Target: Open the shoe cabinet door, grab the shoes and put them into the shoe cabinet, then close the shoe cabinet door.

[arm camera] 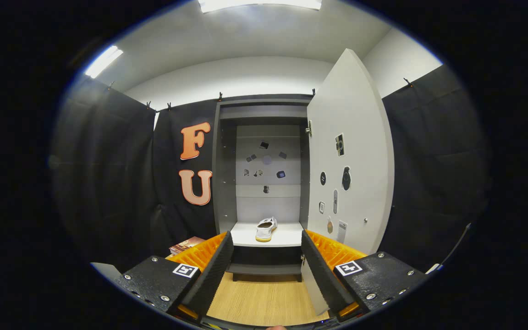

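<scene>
The grey shoe cabinet (227, 183) stands straight ahead against the booth wall, its white door (353, 156) swung open to the right. A white shoe (266, 229) with a yellowish sole rests on the cabinet's pale shelf (287, 236), heel toward me. My gripper (266, 263) is open, its two fingers spread wide with nothing between them. The shoe and shelf lie beyond the fingertips, some distance off.
Small stickers dot the cabinet's back panel (267, 165) and the inside of the door. A book or box (186, 245) lies on the floor left of the cabinet. Wooden floor (264, 298) stretches between me and the cabinet. Black cloth walls stand on both sides.
</scene>
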